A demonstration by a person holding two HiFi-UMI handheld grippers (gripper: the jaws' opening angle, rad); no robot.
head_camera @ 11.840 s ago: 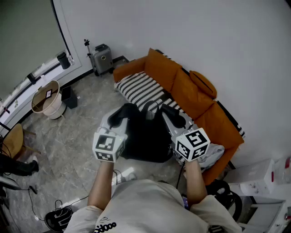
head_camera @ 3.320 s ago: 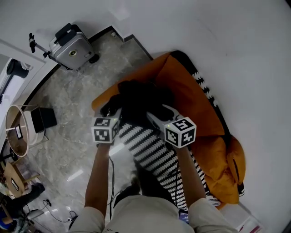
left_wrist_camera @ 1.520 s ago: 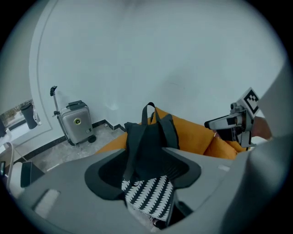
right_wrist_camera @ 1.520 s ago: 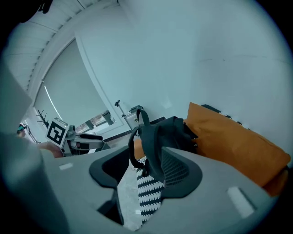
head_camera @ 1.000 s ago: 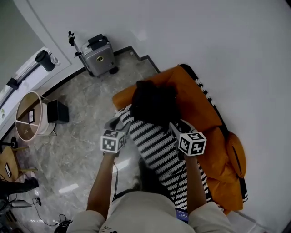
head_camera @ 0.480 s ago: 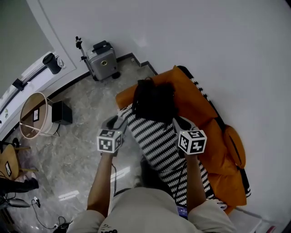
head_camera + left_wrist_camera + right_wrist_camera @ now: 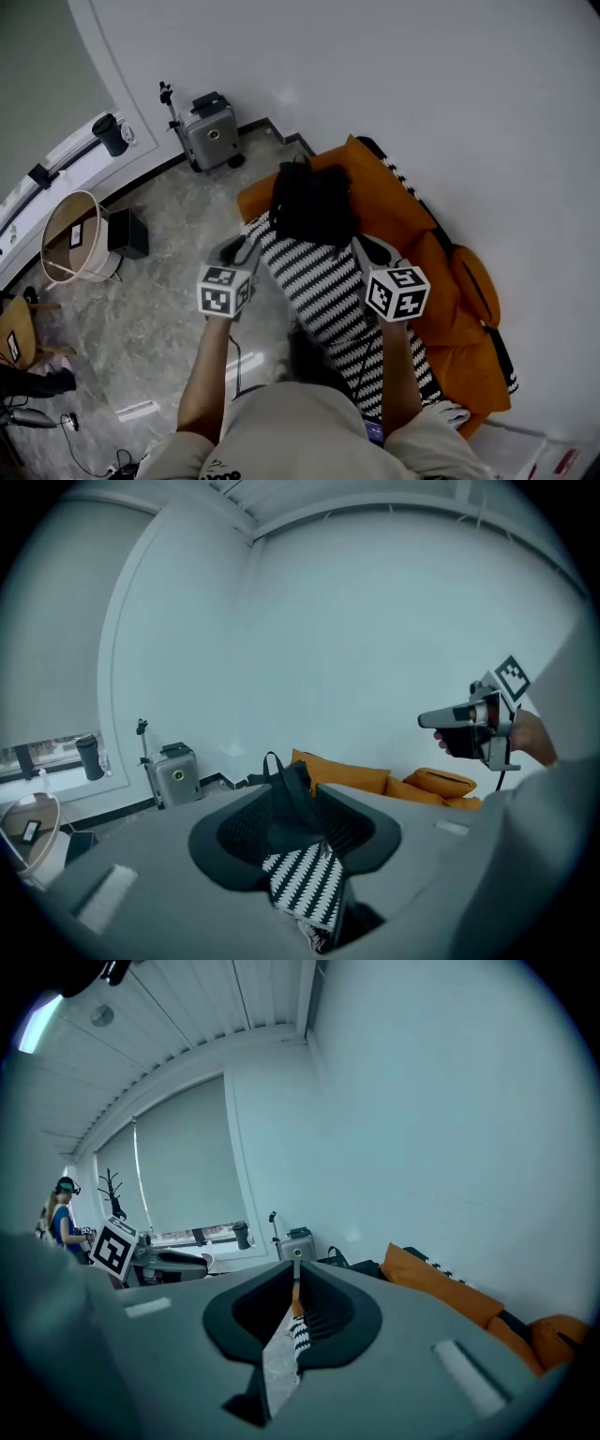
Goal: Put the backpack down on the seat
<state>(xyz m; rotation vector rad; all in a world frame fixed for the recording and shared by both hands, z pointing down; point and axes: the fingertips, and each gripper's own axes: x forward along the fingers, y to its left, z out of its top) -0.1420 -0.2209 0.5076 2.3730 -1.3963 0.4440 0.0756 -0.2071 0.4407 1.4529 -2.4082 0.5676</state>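
The black backpack (image 7: 310, 202) rests on the far end of the orange sofa (image 7: 412, 220), at the head of a black-and-white striped blanket (image 7: 322, 281). My left gripper (image 7: 240, 250) hovers short of the backpack, to its left. Its jaws have just been closing, but they stand open with nothing between them. In the left gripper view the backpack (image 7: 289, 782) shows through the gap. My right gripper (image 7: 373, 250) is to the backpack's right and apart from it. Its jaws (image 7: 295, 1277) have just been closing and now meet at the tips on nothing.
A silver suitcase (image 7: 210, 127) stands by the wall at the back left. A round basket (image 7: 69, 236) and a black box (image 7: 128, 232) sit on the marble floor at left. Orange cushions (image 7: 471, 284) lie on the sofa's near end. A person (image 7: 62, 1211) stands far off.
Both grippers have drawn back from the backpack and risen. The backpack stays on the sofa, free of both. The right jaws have closed.
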